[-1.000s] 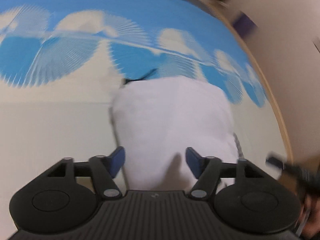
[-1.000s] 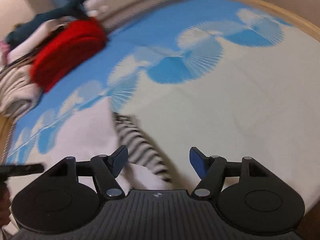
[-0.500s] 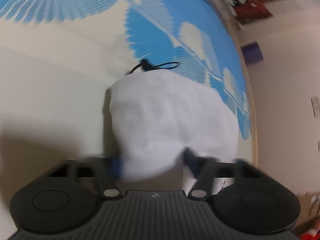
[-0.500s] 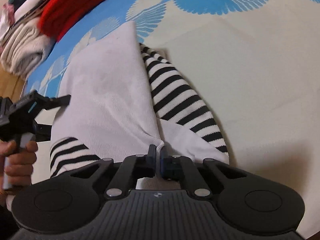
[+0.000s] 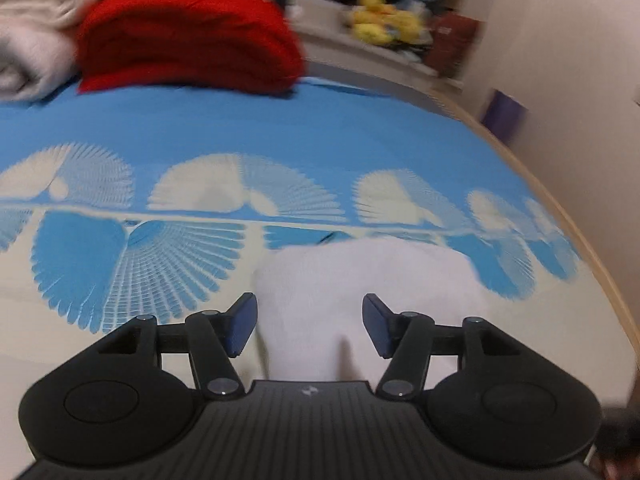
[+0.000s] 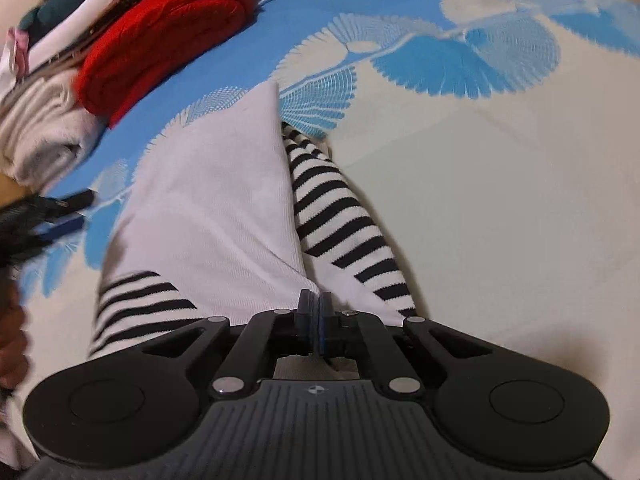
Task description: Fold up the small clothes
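A small white garment point(image 6: 208, 200) with black-and-white striped sleeves point(image 6: 340, 220) lies part folded on the blue and cream patterned cover point(image 6: 500, 200). My right gripper point(image 6: 316, 308) is shut on the garment's near white edge, between the two striped sleeves. In the left wrist view the garment shows as a white mound point(image 5: 360, 280). My left gripper point(image 5: 308, 314) straddles its near end. Its jaws are opening, with the cloth between the blue pads point(image 5: 242, 324) and not pressed by them. The left gripper point(image 6: 44, 216) also shows blurred at the left edge of the right wrist view.
A folded red knit point(image 5: 188, 36) and cream folded clothes point(image 6: 44, 136) are stacked at the far side of the cover. A wooden rim point(image 5: 600, 264) bounds the surface on the right. Beyond it are yellow soft toys point(image 5: 380, 24), a purple object point(image 5: 504, 116) and a wall.
My right gripper went from open to shut on the garment's edge and came in closer. My left gripper narrowed over the white cloth, then widened again and tipped upward.
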The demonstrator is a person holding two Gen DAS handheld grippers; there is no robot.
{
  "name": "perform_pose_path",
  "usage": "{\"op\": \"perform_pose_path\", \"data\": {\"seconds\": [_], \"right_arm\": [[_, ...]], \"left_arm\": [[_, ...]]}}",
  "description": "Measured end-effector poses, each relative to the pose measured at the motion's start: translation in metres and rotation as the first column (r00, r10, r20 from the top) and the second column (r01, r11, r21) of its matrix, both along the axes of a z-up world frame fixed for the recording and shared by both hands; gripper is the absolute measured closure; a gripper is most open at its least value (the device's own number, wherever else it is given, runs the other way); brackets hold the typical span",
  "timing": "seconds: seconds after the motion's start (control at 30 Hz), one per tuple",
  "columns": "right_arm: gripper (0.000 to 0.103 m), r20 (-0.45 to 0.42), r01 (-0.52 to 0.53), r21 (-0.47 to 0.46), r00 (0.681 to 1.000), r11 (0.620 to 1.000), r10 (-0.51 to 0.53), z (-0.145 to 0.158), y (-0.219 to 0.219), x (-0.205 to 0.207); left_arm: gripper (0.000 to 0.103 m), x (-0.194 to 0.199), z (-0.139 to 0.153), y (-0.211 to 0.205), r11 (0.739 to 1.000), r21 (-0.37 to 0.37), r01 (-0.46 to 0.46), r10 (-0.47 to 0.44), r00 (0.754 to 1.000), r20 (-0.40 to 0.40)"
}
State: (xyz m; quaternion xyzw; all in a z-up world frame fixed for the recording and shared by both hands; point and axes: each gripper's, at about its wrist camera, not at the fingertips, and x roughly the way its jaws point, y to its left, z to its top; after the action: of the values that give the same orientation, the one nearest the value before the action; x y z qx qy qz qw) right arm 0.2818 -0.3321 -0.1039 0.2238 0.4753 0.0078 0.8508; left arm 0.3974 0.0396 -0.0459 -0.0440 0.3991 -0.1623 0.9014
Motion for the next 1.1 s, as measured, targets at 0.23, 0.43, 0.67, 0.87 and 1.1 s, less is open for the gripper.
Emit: {"op": "perform_pose_path", "data": {"seconds": [0.23,0.43,0.67,0.87,1.1], "right_arm": [[0.102,0.022,-0.002,-0.122,1.000,0.993,0.005,0.009,-0.009,-0.010],[0.097,0.184,0.017,-0.082,0.983,0.997,-0.002,0.042,-0.015,-0.026],[0.061,-0.042,-0.270,-0.206,0.963,0.941,0.267,-0.001,0.025,-0.024],[0.069,-0.072,-0.191,-0.188,0.981,0.963,0.180,0.000,0.005,-0.025],[0.066,-0.136,-0.105,-0.258,0.988,0.960,0.071,0.003,-0.006,-0.033]], "left_arm": [[0.054,-0.046,-0.055,-0.031,0.927,0.243,0.287,-0.228,0.943,-0.243],[0.055,-0.072,-0.011,-0.010,0.960,0.172,0.219,-0.195,0.970,-0.142],[0.055,-0.081,-0.046,-0.017,0.923,0.263,0.282,-0.210,0.939,-0.271],[0.058,-0.087,-0.039,-0.007,0.930,0.259,0.261,-0.169,0.930,-0.327],[0.046,-0.113,-0.011,-0.020,0.907,0.367,0.207,-0.125,0.964,-0.236]]}}
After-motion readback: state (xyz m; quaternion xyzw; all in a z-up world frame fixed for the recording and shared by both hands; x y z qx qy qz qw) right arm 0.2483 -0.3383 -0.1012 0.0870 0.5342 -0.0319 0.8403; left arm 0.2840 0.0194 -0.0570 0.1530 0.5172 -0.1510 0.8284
